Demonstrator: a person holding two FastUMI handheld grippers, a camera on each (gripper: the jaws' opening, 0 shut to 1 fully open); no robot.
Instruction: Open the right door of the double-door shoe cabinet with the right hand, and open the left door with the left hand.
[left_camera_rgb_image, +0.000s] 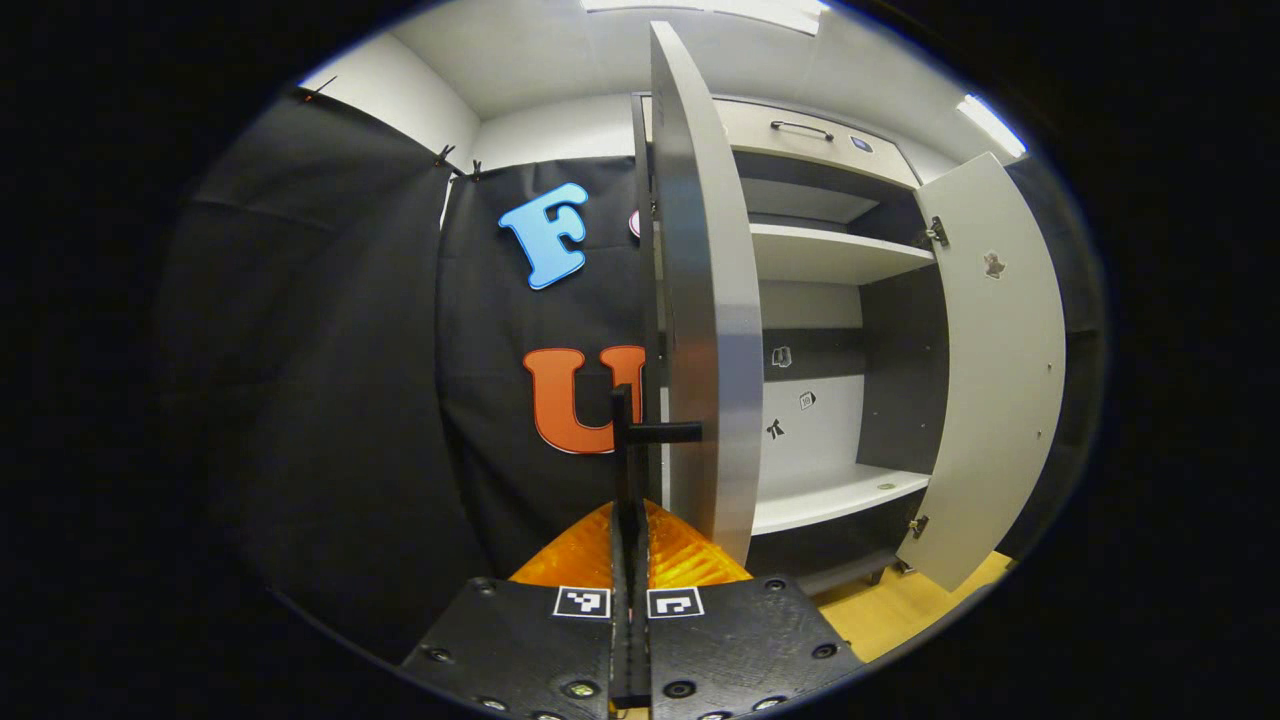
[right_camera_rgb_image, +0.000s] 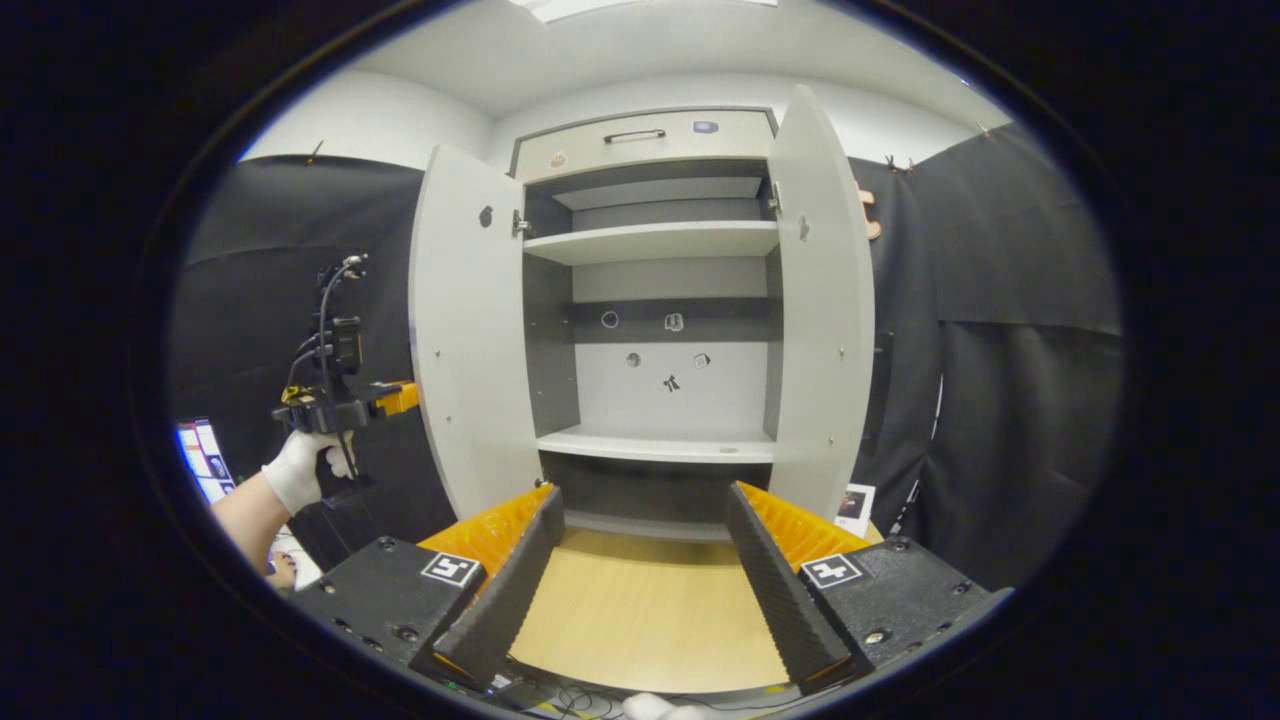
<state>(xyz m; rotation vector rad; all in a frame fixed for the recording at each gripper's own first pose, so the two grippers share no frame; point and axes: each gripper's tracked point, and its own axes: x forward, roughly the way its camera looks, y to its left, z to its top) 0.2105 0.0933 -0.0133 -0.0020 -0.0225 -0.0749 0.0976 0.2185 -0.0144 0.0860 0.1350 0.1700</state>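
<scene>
We are seeing the shoe cabinet (right_camera_rgb_image: 650, 330) standing with both doors swung wide, so its shelves (right_camera_rgb_image: 655, 242) are showing. In the left gripper view, the left gripper (left_camera_rgb_image: 631, 470) is clenched on the black handle (left_camera_rgb_image: 655, 432) of the left door (left_camera_rgb_image: 710, 300), which is turning its thin edge toward the camera; the two fingers are meeting around the handle's bar. The right door (left_camera_rgb_image: 990, 370) is hanging open farther off, well apart from this gripper. In the right gripper view, the right gripper (right_camera_rgb_image: 640, 560) is released, its fingers spreading wide with the wooden floor (right_camera_rgb_image: 640, 610) between them, and it is touching nothing. At the left, a gloved hand (right_camera_rgb_image: 300, 470) is holding the other gripper beside the left door.
</scene>
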